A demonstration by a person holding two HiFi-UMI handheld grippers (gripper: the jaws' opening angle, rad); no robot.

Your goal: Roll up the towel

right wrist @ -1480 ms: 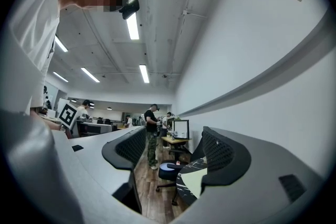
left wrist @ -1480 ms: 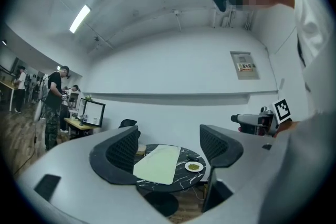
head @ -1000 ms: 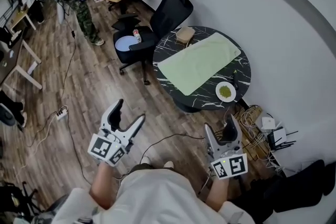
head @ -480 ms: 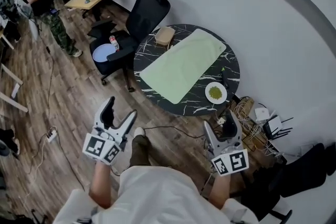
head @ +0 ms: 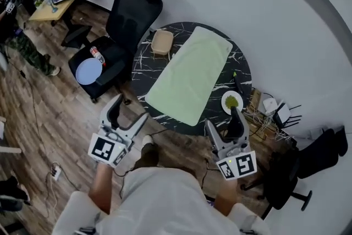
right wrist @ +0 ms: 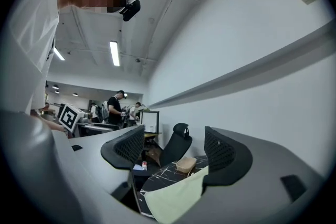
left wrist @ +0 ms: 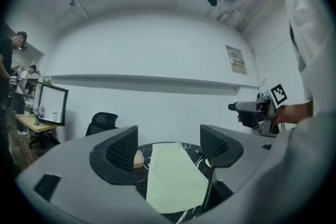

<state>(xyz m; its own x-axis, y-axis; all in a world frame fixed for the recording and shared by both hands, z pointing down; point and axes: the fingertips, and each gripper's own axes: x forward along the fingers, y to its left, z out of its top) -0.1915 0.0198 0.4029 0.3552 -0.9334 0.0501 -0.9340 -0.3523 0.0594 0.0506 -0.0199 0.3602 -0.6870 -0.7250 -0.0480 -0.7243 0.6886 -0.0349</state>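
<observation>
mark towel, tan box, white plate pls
towel (head: 187, 77), head view, middle of the cloth
tan box (head: 161, 42), head view, its top
white plate (head: 224, 100), head view, left rim

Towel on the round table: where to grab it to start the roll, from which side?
Take the towel by the two corners of its near short edge, coming in from the person's side of the table. It lies flat, long axis running away from the person, and that edge sits close to the rim. Left gripper and right gripper are open.
</observation>
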